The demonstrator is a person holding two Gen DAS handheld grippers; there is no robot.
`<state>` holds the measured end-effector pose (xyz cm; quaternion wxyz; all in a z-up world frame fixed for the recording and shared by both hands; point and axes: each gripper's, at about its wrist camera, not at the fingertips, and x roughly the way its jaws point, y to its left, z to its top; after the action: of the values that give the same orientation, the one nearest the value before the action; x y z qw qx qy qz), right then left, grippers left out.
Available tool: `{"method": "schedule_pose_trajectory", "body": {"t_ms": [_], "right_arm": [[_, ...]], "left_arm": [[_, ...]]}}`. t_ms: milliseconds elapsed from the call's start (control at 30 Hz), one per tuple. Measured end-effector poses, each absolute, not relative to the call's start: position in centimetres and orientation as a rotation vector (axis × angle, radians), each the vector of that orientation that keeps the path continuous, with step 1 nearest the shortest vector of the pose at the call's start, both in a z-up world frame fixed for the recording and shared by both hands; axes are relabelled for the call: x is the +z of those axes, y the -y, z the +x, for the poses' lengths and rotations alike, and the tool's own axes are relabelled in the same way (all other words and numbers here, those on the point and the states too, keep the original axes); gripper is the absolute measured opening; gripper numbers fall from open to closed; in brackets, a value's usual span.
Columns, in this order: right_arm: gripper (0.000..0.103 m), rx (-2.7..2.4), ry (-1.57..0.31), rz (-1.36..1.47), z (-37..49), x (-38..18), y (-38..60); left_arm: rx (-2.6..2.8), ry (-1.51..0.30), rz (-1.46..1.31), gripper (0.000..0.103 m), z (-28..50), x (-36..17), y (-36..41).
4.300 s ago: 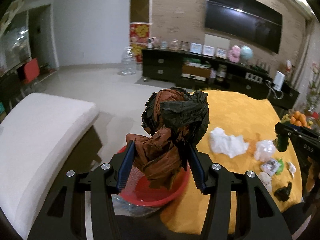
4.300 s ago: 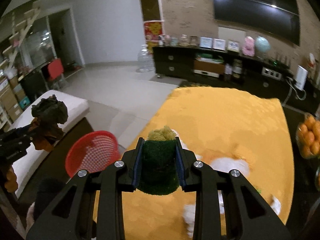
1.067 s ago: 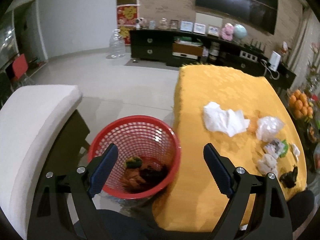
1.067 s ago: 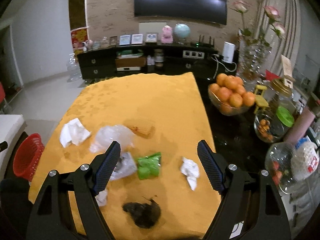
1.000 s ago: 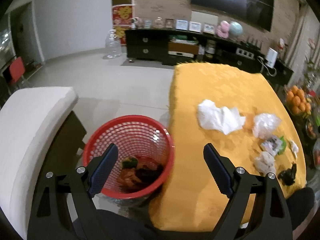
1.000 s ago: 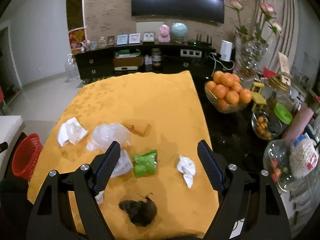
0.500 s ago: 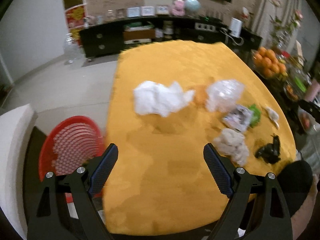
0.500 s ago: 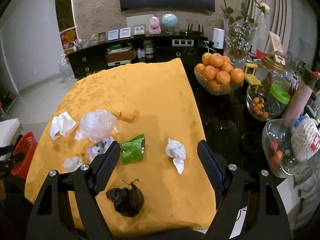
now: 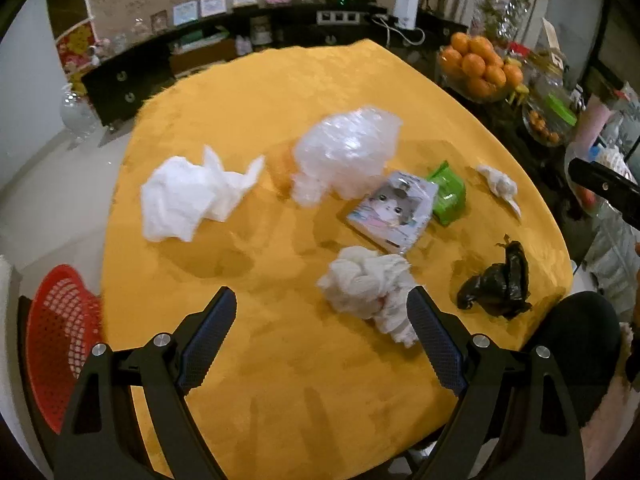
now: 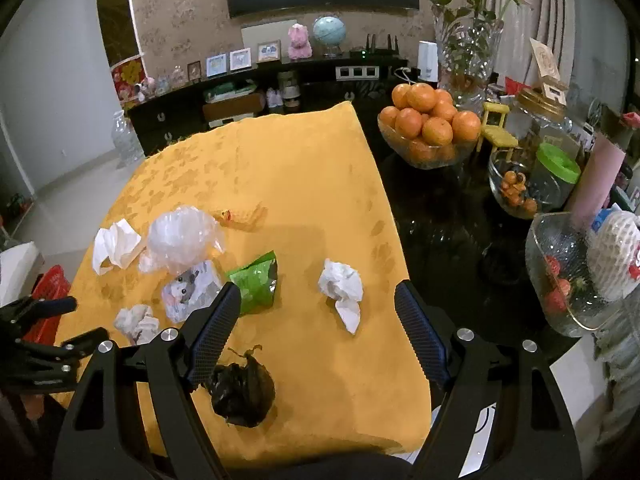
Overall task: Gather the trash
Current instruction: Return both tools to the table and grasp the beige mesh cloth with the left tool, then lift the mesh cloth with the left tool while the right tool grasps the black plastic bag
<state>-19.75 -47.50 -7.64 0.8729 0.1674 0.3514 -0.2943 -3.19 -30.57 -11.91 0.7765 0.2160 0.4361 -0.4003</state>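
Both tools now hang empty over the yellow tabletop (image 10: pixel 304 168). The left tool (image 9: pixel 322 334), which a moment ago held a brown and black bundle above the red plastic mesh basket (image 9: pixel 56 344), has let it drop there and swung back to the table, jaws apart. A crumpled white tissue ball (image 9: pixel 370 286) lies just beside its right finger. The right tool (image 10: pixel 318 330), sponge gone, also stands wide, with the crumpled black plastic bag (image 10: pixel 242 394) near its left finger. I judge two pieces are collected, and seven or so remain on the cloth
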Motion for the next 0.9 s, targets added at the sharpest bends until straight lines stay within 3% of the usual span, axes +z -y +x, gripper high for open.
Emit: {"method": "schedule_pose_trajectory", "body": {"t_ms": [433,467,567,700,900], "right_arm": [[0.077,-0.609,-0.749,0.367,-19.8,-8.3,47.6],[0.077,-0.606,-0.750,0.367,-19.7,-8.3,47.5],[0.077,-0.595,-0.760,0.366,-19.5,-8.6,47.2],[0.077,-0.569,-0.780,0.368,-18.9,-9.0,46.5],[0.076,-0.520,-0.819,0.362,-17.4,-9.9,45.0]], "left_arm": [[-0.925,-1.005,0.505,0.083,-3.2,-15.6,34.7],[-0.922,-1.015,0.508,0.080,-3.1,-16.0,35.0],[-0.925,-1.060,0.504,0.056,-2.7,-17.1,35.3],[-0.930,-1.052,0.488,0.042,-2.7,-17.3,34.9],[-0.918,-1.021,0.481,0.039,-2.8,-16.2,33.3]]}}
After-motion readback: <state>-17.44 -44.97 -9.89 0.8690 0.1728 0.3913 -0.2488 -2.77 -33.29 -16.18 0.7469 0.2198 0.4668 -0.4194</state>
